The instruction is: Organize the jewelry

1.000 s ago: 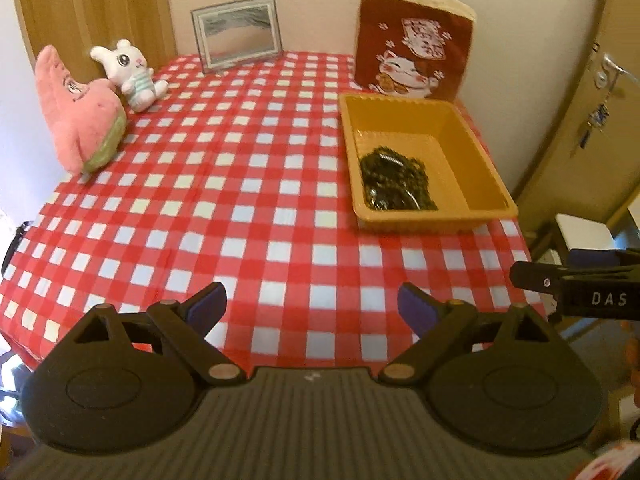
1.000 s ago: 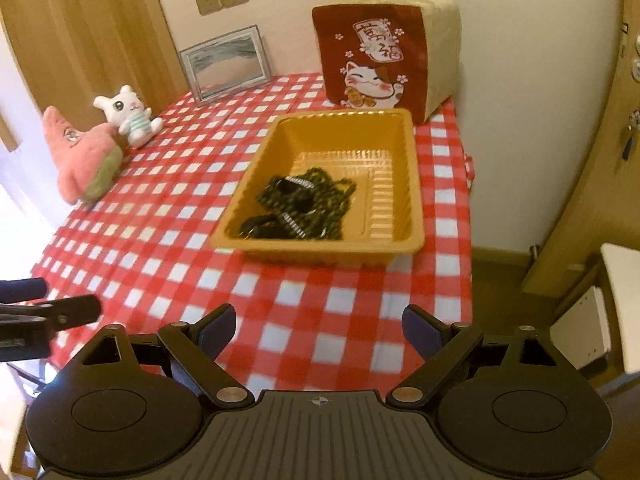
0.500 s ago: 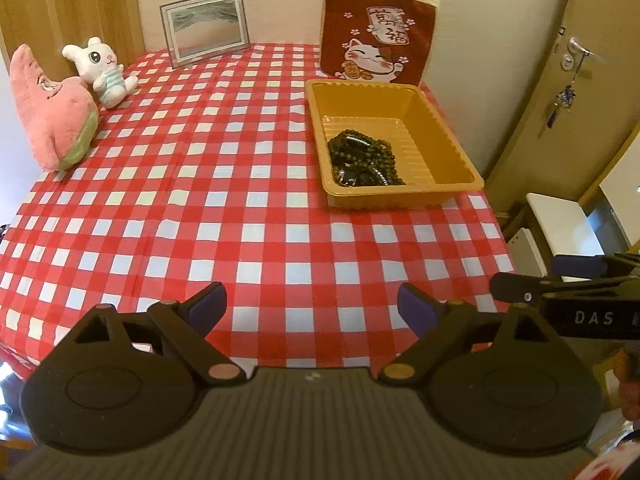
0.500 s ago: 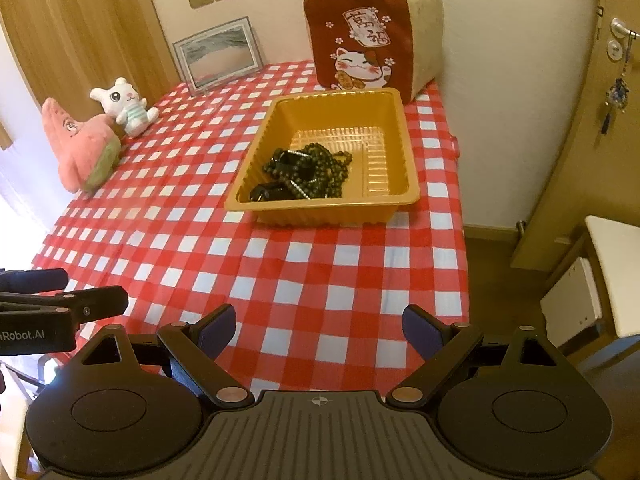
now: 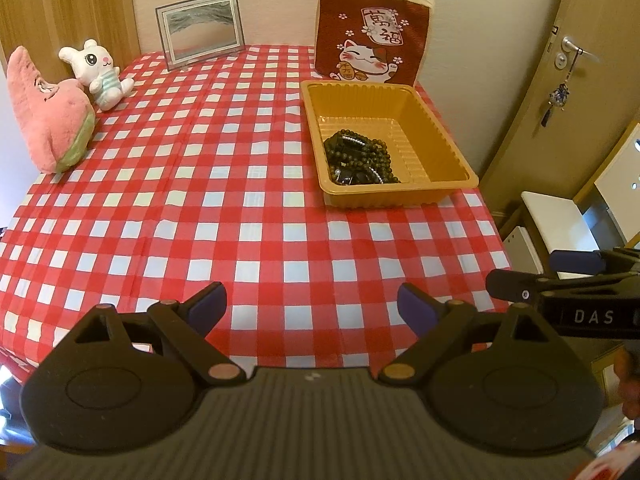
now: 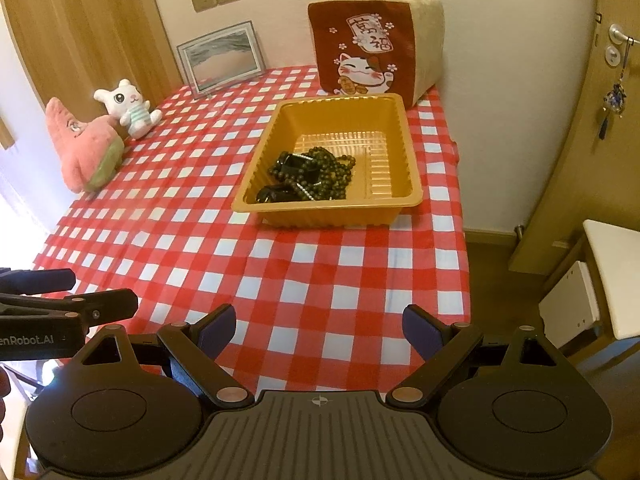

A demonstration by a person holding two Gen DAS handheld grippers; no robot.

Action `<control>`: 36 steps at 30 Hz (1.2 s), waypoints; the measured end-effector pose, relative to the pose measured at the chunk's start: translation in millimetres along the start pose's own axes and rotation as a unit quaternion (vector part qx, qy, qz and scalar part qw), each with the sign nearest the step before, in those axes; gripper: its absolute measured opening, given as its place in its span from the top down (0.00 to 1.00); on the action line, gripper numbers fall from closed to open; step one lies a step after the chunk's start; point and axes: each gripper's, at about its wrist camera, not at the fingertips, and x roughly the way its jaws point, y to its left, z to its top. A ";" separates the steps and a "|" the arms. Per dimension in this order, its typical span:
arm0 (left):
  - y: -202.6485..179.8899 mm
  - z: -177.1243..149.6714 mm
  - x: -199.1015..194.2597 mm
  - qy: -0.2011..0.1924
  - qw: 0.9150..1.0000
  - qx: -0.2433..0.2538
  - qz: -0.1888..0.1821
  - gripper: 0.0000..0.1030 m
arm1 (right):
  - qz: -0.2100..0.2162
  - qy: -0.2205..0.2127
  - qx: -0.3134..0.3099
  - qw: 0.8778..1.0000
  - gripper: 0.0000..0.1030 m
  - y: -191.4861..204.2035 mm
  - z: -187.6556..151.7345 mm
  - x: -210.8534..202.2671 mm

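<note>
On the red-and-white checked counter [image 5: 224, 208], a shallow orange plastic tray [image 5: 436, 128] holds a heap of dark beaded jewelry [image 5: 360, 156].

The jewelry [image 6: 308, 178] is a tangle of small dark olive-brown bead strands mixed with glossy black chunkier pieces, piled in the tray's near left corner; the ribbed tray floor beside it is bare. The tray [image 6: 408, 168] sits near the counter's right edge, just in front of a brown lucky-cat cushion [image 5: 368, 40]. The left gripper [image 5: 312, 304] and right gripper [image 6: 318, 326] hover over the near edge, well apart from the tray, each with fingers spread wide and nothing between them.
</note>
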 end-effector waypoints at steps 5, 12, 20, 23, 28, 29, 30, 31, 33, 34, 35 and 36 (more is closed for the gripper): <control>-0.5 0.0 0.2 0.000 1.000 0.000 0.000 0.11 | 0.000 0.000 -0.001 1.000 0.13 1.1 0.5 0.4; 2.1 0.6 1.2 -0.001 1.000 0.000 -0.001 0.11 | 0.000 0.000 -0.002 1.000 0.13 4.8 1.9 2.2; 3.8 3.1 4.0 -0.001 1.000 0.000 -0.001 0.11 | 0.000 0.000 -0.003 1.000 0.13 5.8 2.5 4.0; 6.8 7.2 6.9 0.000 1.000 -0.002 -0.002 0.11 | 0.000 0.000 -0.003 1.000 0.13 6.2 2.5 4.3; 7.5 7.4 7.1 0.000 1.000 -0.002 -0.002 0.11 | 0.000 0.000 -0.004 1.000 0.13 7.5 3.2 5.0; 7.3 6.7 6.5 0.000 1.000 -0.002 -0.002 0.11 | 0.001 0.000 -0.005 1.000 0.13 7.8 3.6 5.5; 7.3 7.0 6.7 0.000 1.000 -0.002 -0.002 0.11 | 0.001 0.000 -0.005 1.000 0.13 7.8 3.9 6.1; 7.4 6.8 6.7 0.000 1.000 -0.002 -0.002 0.11 | 0.001 0.000 -0.006 1.000 0.13 8.5 3.8 6.8; 7.6 7.3 7.3 0.000 1.000 -0.002 -0.002 0.11 | 0.001 0.000 -0.006 1.000 0.13 8.9 3.9 6.9; 7.8 7.1 7.2 0.000 1.000 -0.001 -0.002 0.11 | 0.001 0.000 -0.005 1.000 0.13 8.9 4.0 7.0; 7.9 7.4 7.4 0.000 1.000 -0.001 -0.002 0.11 | 0.000 0.000 -0.005 1.000 0.13 8.9 4.1 7.2; 8.1 7.3 7.4 0.000 1.000 -0.001 -0.003 0.11 | 0.000 0.000 -0.005 1.000 0.13 9.0 4.3 7.2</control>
